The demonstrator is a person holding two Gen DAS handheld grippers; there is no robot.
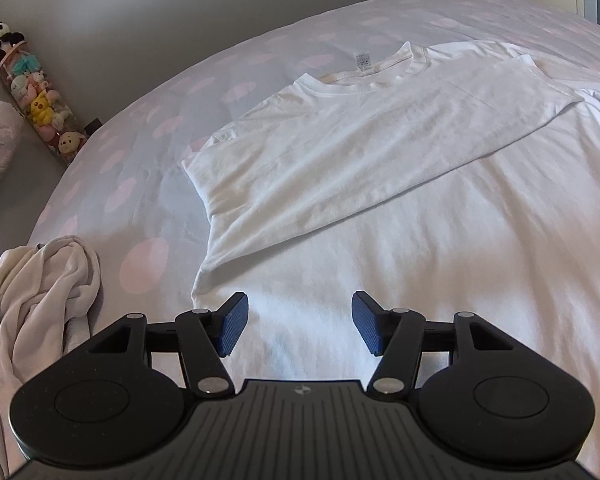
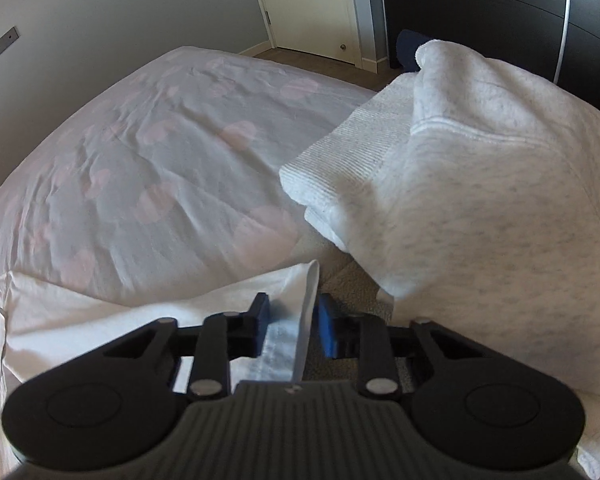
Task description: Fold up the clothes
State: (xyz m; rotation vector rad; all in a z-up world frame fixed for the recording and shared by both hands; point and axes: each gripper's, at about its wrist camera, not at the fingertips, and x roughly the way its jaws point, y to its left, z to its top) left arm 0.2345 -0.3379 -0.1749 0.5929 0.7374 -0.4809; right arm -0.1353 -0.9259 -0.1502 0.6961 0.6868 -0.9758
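A white T-shirt (image 1: 380, 168) lies flat on the bed, collar at the far end, its left sleeve folded across the chest. My left gripper (image 1: 300, 322) hovers over the shirt's lower part, open and empty. In the right wrist view my right gripper (image 2: 294, 322) stands at the shirt's hem corner (image 2: 306, 300). A raised strip of white fabric lies between its blue pads (image 2: 326, 328), with gaps on both sides, so the jaws stand partly open around it. The rest of the shirt (image 2: 100, 316) spreads to the left.
The bed sheet (image 1: 148, 160) is pale with pink dots. A crumpled cream garment (image 1: 40, 300) lies at the bed's left edge. A tube of plush toys (image 1: 36, 92) leans by the wall. A folded grey sweatshirt (image 2: 480, 200) on a white towel (image 2: 352, 160) sits right.
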